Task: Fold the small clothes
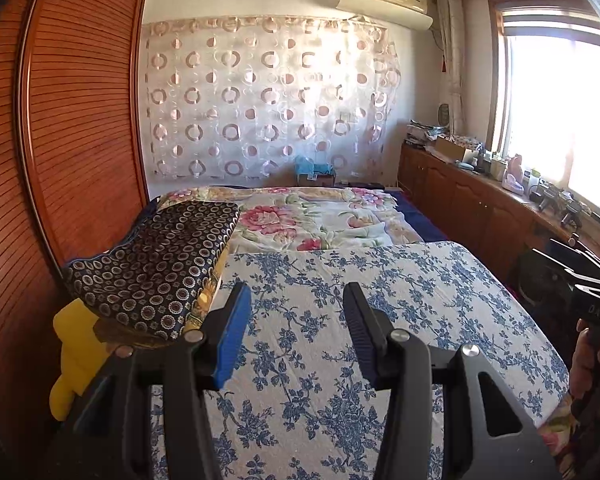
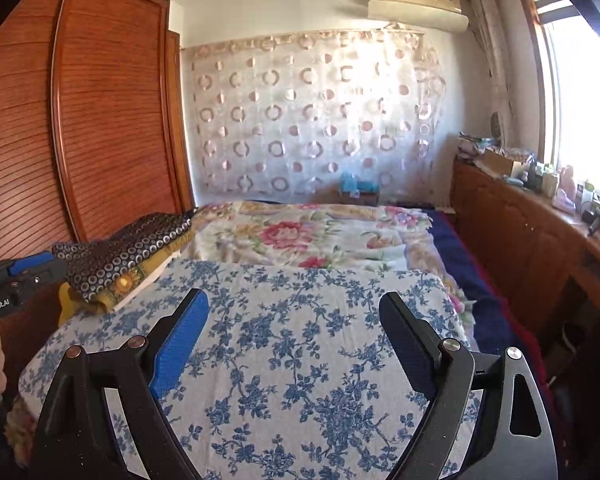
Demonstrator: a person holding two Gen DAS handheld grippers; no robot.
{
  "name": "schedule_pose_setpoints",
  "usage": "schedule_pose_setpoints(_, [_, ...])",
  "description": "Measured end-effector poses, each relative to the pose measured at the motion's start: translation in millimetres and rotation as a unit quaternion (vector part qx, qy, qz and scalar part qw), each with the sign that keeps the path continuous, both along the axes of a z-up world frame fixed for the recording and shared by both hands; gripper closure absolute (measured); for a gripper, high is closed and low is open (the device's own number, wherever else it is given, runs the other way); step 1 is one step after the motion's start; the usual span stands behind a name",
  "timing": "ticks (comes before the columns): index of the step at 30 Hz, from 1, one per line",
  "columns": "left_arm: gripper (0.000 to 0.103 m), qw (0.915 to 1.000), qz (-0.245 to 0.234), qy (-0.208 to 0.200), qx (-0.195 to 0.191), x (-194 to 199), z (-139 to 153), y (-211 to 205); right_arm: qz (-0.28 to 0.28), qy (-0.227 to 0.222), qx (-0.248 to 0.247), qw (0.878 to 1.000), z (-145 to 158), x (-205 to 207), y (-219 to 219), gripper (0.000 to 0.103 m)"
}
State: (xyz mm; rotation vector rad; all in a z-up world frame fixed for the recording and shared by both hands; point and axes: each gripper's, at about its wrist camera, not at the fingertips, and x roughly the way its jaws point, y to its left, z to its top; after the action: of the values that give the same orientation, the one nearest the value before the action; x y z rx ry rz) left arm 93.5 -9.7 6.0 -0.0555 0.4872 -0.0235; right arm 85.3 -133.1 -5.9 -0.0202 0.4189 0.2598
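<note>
The left gripper (image 1: 296, 300) stands part open and empty over the blue-flowered cloth (image 1: 380, 320); the right gripper (image 2: 294, 316) gapes wide, also empty. Folded clothes (image 1: 156, 268) are stacked at the cloth's left edge. Only the left view shows the yellow item (image 1: 74, 356) under the stack in full; only the right view shows the wardrobe's (image 2: 112, 112) top.

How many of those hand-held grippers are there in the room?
2. The left hand-held gripper hangs open over the blue-flowered cloth, nearer the folded pile. The right hand-held gripper, open wider, hangs over the same cloth on the window side. Neither holds anything.
</note>
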Motion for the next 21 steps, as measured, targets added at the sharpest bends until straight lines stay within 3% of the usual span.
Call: schedule_pose_setpoints(21, [0.055, 1.0000, 0.003, 0.000, 0.004, -0.6, -0.6, 1.3, -0.007, -0.001, -0.001, 1.000, -3.1, -1.5, -3.9, 0.014])
